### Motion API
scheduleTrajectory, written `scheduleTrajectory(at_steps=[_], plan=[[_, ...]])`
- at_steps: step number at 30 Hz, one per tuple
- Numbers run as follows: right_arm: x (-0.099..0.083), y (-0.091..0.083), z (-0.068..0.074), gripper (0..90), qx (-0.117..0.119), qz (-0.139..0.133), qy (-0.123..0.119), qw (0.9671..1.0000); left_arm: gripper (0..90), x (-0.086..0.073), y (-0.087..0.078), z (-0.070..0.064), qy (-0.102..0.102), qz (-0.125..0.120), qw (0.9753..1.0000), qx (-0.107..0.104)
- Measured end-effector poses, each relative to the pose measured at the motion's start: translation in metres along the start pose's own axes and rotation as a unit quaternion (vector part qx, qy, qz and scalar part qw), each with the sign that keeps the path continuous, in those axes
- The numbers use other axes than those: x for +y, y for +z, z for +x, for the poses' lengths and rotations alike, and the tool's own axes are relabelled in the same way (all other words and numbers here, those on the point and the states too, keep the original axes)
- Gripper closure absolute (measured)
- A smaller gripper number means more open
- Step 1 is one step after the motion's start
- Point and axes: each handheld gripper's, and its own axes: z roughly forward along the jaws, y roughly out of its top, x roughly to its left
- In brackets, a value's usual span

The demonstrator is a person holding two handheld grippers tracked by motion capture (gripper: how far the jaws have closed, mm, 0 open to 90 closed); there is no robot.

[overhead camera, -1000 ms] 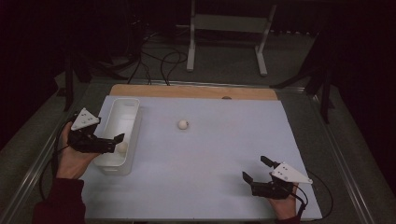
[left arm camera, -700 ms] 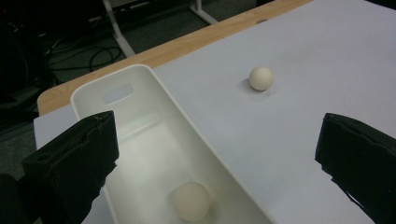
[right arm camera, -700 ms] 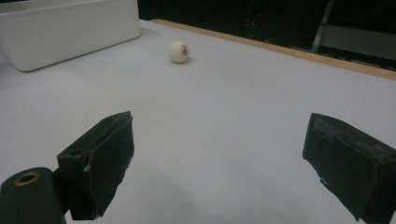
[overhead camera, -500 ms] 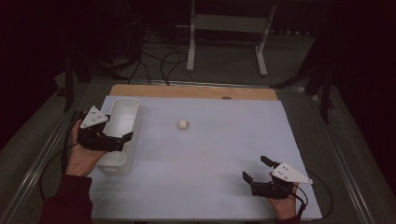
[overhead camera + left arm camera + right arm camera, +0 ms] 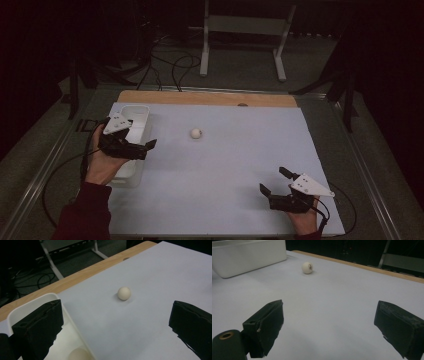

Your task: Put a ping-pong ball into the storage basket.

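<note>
A high view looks down on a table covered by a pale blue-white sheet (image 5: 225, 190), with a wooden edge at 12 o'clock. A small white ball (image 5: 196, 133) lies on the sheet just above centre, touching nothing. At 9 o'clock stands a white rectangular bin (image 5: 137, 116). The left gripper (image 5: 142, 149), held in a person's hand, hovers over the bin's right wall, its jaws spread wide and empty, pointing toward 3 o'clock. In the left gripper view, the ball sits ahead between the jaws at 12 o'clock, well apart from them, and a second pale ball (image 5: 78, 354) rests inside the bin at 6 o'clock. The right gripper (image 5: 272, 182) rests near 5 o'clock, jaws wide and empty, far from the ball.
</note>
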Motion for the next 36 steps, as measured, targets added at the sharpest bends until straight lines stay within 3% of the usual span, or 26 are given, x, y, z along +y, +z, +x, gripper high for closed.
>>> scheduleTrajectory(at_steps=[36], plan=[[0.001,0.0,0.0,8.6,0.001,-0.002,0.0,1.0,0.0,0.024,0.045,-0.029,0.021,-0.009,0.9993,-0.031]])
